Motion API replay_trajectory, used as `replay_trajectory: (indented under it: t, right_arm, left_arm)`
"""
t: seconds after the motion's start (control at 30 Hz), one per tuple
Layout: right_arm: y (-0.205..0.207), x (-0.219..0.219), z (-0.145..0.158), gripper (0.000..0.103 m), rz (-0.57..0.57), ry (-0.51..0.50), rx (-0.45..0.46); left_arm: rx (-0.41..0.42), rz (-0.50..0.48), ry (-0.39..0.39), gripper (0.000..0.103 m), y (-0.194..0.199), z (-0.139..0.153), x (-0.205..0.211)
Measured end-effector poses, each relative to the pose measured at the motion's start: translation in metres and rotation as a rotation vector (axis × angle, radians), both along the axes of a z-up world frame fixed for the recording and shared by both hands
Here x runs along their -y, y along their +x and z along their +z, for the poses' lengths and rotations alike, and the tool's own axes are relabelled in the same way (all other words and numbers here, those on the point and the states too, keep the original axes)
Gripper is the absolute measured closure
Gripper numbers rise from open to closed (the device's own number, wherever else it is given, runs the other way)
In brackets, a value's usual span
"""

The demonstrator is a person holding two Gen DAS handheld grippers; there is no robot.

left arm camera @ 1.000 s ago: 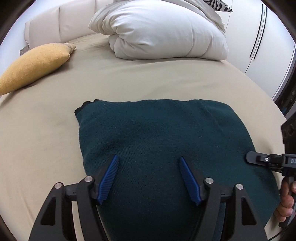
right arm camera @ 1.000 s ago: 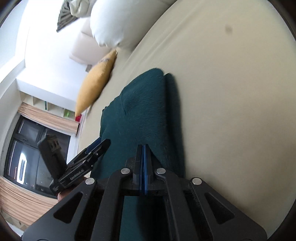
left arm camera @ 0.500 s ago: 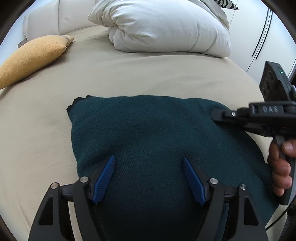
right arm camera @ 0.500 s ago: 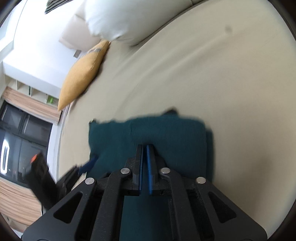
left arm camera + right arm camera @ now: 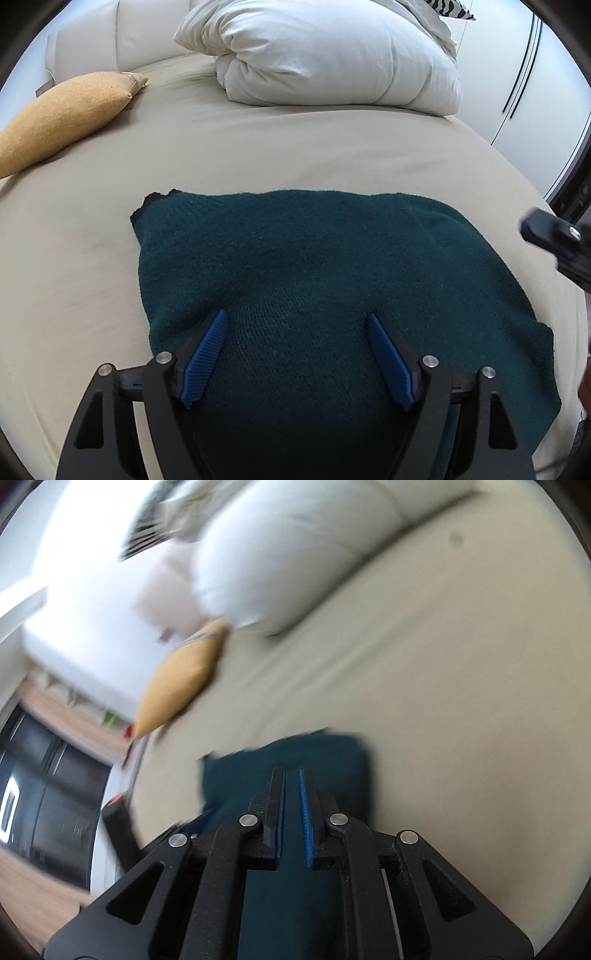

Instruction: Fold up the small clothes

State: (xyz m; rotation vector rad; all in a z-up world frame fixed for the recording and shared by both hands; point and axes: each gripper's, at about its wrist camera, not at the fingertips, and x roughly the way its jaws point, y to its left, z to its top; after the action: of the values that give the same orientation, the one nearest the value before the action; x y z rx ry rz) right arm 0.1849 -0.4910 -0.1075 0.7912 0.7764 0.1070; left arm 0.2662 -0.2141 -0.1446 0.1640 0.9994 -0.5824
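A dark teal knit garment [image 5: 314, 266] lies folded in a rough rectangle on the beige bed [image 5: 258, 147]. My left gripper [image 5: 297, 317] is open, its blue pads resting on the garment's near part. My right gripper [image 5: 291, 775] hovers above the garment [image 5: 332, 760] with its jaws a narrow gap apart and nothing between them; the right wrist view is blurred by motion. A fingertip of the right gripper [image 5: 543, 225] shows at the right edge of the left wrist view, off the garment.
A mustard cushion [image 5: 62, 118] lies at the bed's far left. A white folded duvet [image 5: 332, 55] sits at the head of the bed. White wardrobe doors [image 5: 524, 81] stand to the right. A dark window [image 5: 44, 805] is beyond the bed's left side.
My right gripper has lifted away from the garment to the right and its jaws have parted slightly. The left gripper has stayed open on the garment.
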Motion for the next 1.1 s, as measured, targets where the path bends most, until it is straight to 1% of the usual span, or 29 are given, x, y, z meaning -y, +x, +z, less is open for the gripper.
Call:
replay_trajectory:
  t: [0.07, 0.13, 0.17, 0.2, 0.23, 0.27, 0.3, 0.33, 0.4, 0.47, 0.53, 0.57, 0.67, 0.7, 0.73, 0.77, 0.8, 0.87, 0.9, 0.93, 0.97, 1.0, 1.1]
  right_arm:
    - [-0.001, -0.027, 0.006, 0.093, 0.096, -0.002, 0.007]
    - [0.0, -0.045, -0.007, 0.092, 0.163, 0.022, -0.028]
    - [0.001, -0.051, -0.017, 0.092, 0.184, 0.011, -0.056]
    - [-0.001, -0.053, -0.031, 0.092, 0.182, -0.012, -0.102]
    - [-0.004, -0.053, -0.042, 0.092, 0.173, -0.01, -0.122]
    - [-0.012, -0.05, -0.049, 0.092, 0.173, 0.018, -0.086]
    - [-0.019, -0.048, -0.05, 0.092, 0.169, 0.012, -0.061]
    - [-0.029, -0.045, -0.052, 0.092, 0.155, -0.001, -0.063]
    - [-0.045, -0.037, -0.06, 0.092, 0.142, 0.067, -0.047]
    - [-0.066, -0.033, -0.066, 0.093, 0.14, 0.099, -0.039]
    - [-0.082, -0.036, -0.067, 0.093, 0.137, 0.089, -0.06]
    - [-0.092, -0.036, -0.066, 0.093, 0.134, 0.085, -0.056]
    - [-0.114, -0.029, -0.065, 0.093, 0.095, 0.102, -0.069]
    - [-0.125, -0.021, -0.059, 0.093, 0.058, 0.062, -0.102]
    - [-0.128, -0.02, -0.054, 0.075, 0.031, 0.011, -0.139]
    - [-0.133, -0.019, -0.049, 0.066, 0.008, -0.024, -0.16]
    - [-0.141, -0.017, -0.043, 0.063, -0.014, -0.041, -0.155]
    - [-0.153, -0.012, -0.029, 0.048, -0.052, -0.062, -0.118]
    - [-0.157, -0.01, -0.022, 0.042, -0.068, -0.061, -0.089]
    - [-0.157, -0.01, -0.015, 0.033, -0.076, -0.055, -0.053]
    - [-0.154, -0.01, -0.01, 0.031, -0.073, -0.05, -0.028]
    - [-0.146, -0.012, -0.005, 0.031, -0.063, -0.056, -0.018]
    - [-0.111, -0.023, -0.004, 0.031, -0.003, -0.062, -0.029]
  left_arm:
    - [0.003, 0.002, 0.002, 0.023, 0.0, 0.0, 0.0]
    - [0.005, 0.002, 0.002, 0.023, -0.001, 0.0, -0.001]
    - [0.006, 0.001, 0.001, 0.023, -0.002, 0.0, -0.001]
    - [0.007, -0.001, 0.002, 0.023, -0.001, 0.0, -0.001]
    - [0.012, -0.002, 0.004, 0.023, -0.001, -0.001, -0.001]
    - [0.014, -0.002, 0.002, 0.023, -0.001, -0.001, -0.002]
    - [0.015, -0.002, -0.001, 0.023, -0.001, -0.001, -0.002]
    - [0.018, -0.002, -0.001, 0.023, -0.001, -0.001, -0.002]
    - [0.023, -0.003, 0.0, 0.023, -0.001, -0.001, -0.003]
    - [0.031, -0.002, -0.001, 0.023, -0.003, -0.001, -0.003]
    - [0.041, 0.0, 0.005, 0.023, -0.005, 0.0, -0.003]
    - [0.044, 0.004, 0.003, 0.023, -0.006, 0.002, -0.003]
    - [0.051, 0.027, -0.035, 0.024, -0.012, 0.012, -0.015]
    - [0.053, 0.039, -0.052, 0.024, -0.018, 0.019, -0.023]
    - [0.061, 0.057, -0.056, 0.025, -0.025, 0.027, -0.031]
    - [0.072, 0.077, -0.05, 0.025, -0.032, 0.033, -0.039]
    - [0.082, 0.093, -0.053, 0.025, -0.039, 0.038, -0.046]
    - [0.099, 0.156, -0.107, 0.025, -0.055, 0.047, -0.072]
    - [0.086, 0.186, -0.128, 0.025, -0.06, 0.047, -0.084]
    - [0.06, 0.204, -0.14, 0.025, -0.063, 0.044, -0.091]
    - [0.033, 0.215, -0.151, 0.025, -0.066, 0.041, -0.096]
    - [-0.006, 0.224, -0.167, 0.025, -0.068, 0.036, -0.1]
    - [-0.097, 0.23, -0.21, 0.025, -0.07, 0.024, -0.101]
